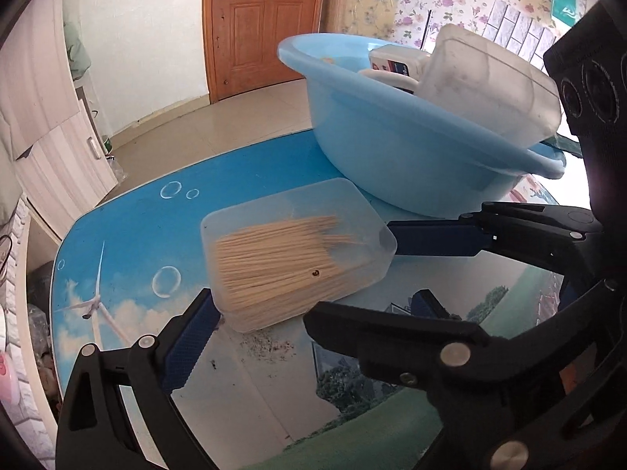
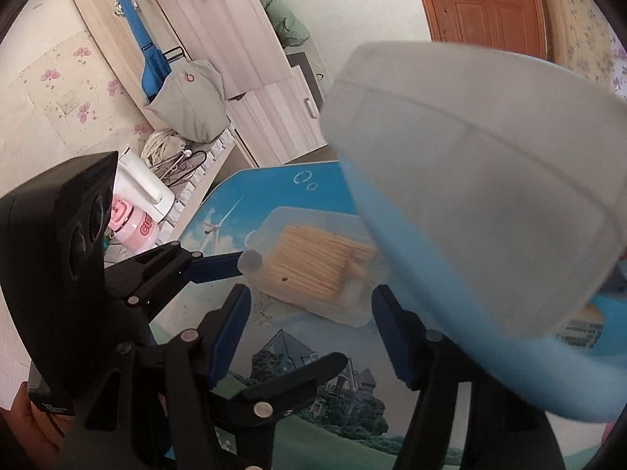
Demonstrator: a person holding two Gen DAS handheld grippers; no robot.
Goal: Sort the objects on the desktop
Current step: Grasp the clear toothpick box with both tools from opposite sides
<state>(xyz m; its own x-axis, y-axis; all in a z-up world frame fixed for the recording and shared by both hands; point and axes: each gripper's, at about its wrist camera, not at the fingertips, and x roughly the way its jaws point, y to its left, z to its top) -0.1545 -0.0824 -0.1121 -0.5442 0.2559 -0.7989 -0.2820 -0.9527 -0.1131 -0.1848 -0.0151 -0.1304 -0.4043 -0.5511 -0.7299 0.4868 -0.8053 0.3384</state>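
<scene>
A clear plastic box of wooden toothpicks (image 1: 290, 258) lies on the printed blue tabletop (image 1: 129, 235). My left gripper (image 1: 301, 274) is around it, with one blue pad against its near left corner and the other at its right end. The box also shows in the right wrist view (image 2: 313, 270). My right gripper (image 2: 309, 313) is open just short of the box, holding nothing. A light blue basin (image 1: 392, 156) stands behind the box and holds a frosted container (image 1: 490, 78) and a white bottle (image 1: 395, 63).
The basin wall (image 2: 450, 313) and the frosted container (image 2: 470, 156) loom close on the right of the right wrist view. A pink cup (image 2: 133, 227) and white cabinets (image 1: 58, 149) stand beyond the table's left edge. A wooden door (image 1: 262, 19) is behind.
</scene>
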